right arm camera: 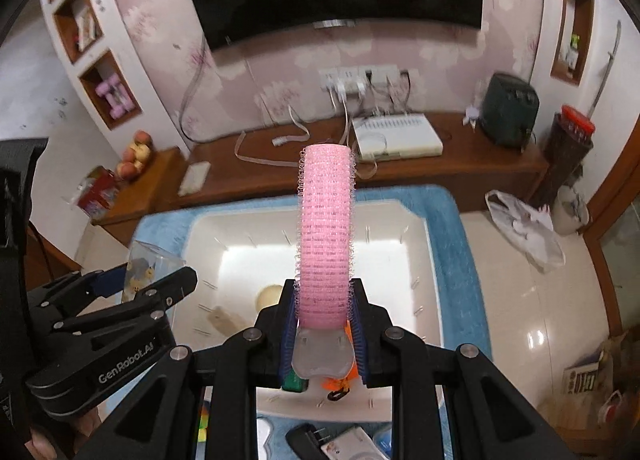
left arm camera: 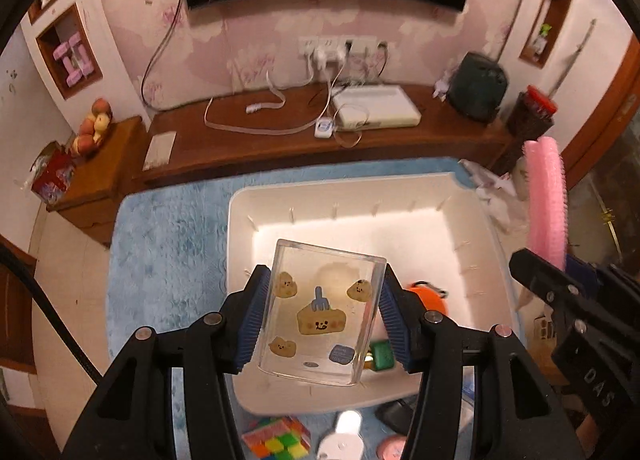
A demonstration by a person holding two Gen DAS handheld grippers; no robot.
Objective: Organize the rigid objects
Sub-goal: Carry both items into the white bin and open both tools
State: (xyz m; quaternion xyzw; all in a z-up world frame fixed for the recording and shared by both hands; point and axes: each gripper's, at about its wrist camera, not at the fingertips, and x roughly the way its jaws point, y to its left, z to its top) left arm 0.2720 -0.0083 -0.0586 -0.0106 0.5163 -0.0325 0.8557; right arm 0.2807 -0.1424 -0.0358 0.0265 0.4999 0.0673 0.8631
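My left gripper is shut on a clear plastic box printed with cartoon cheese and bear stickers, its blue pads pressing both side walls. The box hangs above the white bin. My right gripper is shut on the clip end of a long pink hair roller, which sticks out forward over the same white bin. In the left wrist view the pink roller and right gripper body show at the right edge. The right wrist view has the clear box at lower left.
The bin sits on a blue fluffy mat; inside lie an orange item and a green block. A colourful cube, a white bottle and other small items lie in front. A wooden TV stand runs behind.
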